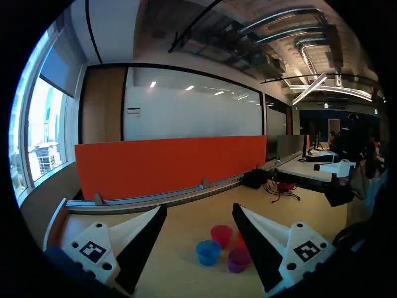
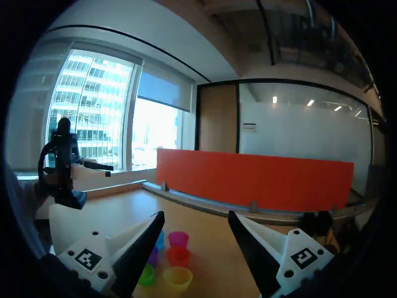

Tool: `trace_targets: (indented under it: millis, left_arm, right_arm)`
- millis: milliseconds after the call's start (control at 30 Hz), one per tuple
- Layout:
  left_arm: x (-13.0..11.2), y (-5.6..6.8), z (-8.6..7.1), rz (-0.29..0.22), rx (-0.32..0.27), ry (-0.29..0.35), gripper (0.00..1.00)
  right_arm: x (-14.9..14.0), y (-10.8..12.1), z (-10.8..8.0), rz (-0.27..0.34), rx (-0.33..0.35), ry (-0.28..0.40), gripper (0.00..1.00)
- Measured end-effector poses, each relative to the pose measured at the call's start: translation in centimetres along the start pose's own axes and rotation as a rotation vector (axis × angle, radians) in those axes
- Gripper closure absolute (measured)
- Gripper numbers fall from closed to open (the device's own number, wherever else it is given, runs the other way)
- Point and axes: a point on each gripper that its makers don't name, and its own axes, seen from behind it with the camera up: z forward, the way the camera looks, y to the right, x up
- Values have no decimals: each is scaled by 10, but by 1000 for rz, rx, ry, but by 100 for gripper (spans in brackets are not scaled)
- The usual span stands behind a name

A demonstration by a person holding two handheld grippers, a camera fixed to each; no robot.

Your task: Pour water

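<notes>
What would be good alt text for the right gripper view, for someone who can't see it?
The right gripper, fingers open and empty, hovers over a wooden desk that bears a cluster of small coloured cups: pink, red, yellow, green, purple and blue. An orange divider panel runs along the desk's far edge, with bright windows to the left.

We see a pale wooden surface (image 2: 213,248) carrying a tight cluster of small coloured cups (image 2: 177,256), well apart from the orange divider (image 2: 253,179) along its far edge.
</notes>
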Motion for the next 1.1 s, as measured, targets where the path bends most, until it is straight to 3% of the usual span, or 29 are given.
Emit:
trace_targets:
  millis: [500, 700, 1100]
  left_arm:
    - [-21, 2, 9, 23, -41, -51, 1]
    - [-37, 3, 9, 29, -57, -80, 2]
    - [-68, 7, 13, 55, -80, -153, 2]
  right_arm:
    - [-6, -31, 0, -2, 126, -36, 1]
    - [-21, -43, -2, -5, 184, -88, 1]
    - [-51, -52, -9, -68, 247, -175, 1]
